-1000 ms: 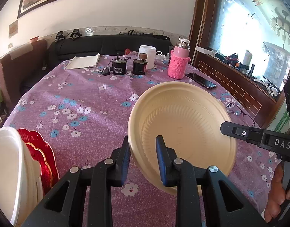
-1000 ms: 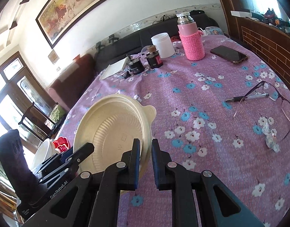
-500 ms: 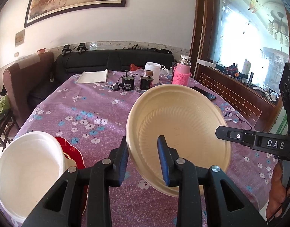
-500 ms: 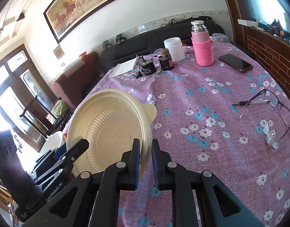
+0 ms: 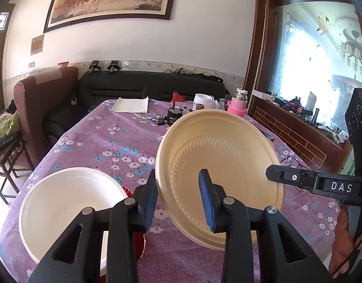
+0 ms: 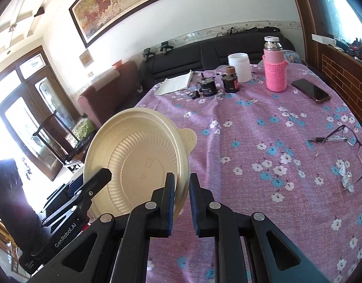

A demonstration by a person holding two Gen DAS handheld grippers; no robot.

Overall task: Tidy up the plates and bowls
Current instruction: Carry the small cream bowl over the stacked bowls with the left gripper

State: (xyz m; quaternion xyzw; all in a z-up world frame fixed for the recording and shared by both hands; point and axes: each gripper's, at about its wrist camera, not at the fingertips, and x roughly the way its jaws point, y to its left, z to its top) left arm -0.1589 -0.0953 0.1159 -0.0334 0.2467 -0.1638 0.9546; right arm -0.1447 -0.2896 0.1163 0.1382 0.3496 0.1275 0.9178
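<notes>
A cream plastic bowl point(image 5: 228, 165) hangs tilted on edge above the purple flowered tablecloth point(image 6: 251, 129), its ribbed underside point(image 6: 133, 155) facing the right wrist camera. My right gripper point(image 6: 182, 181) is shut on its rim. My left gripper point(image 5: 178, 200) straddles the opposite rim and its jaws are opening. The left pad is at the rim's outside and the right pad stands off inside the bowl. A white bowl point(image 5: 67, 200) sits at the near left on red plates point(image 5: 138, 245), mostly hidden under it.
At the far end stand a pink flask point(image 6: 275, 70), a white jar point(image 6: 238, 67), two dark jars and a notebook point(image 6: 176, 83). A phone point(image 6: 310, 89), glasses point(image 6: 350, 146) and a pen point(image 6: 327, 139) lie at the right. Sofa and armchair sit behind.
Both grippers have risen and drawn back with the cream bowl between them. The white bowl has come fully into the left wrist view. The left jaws have widened.
</notes>
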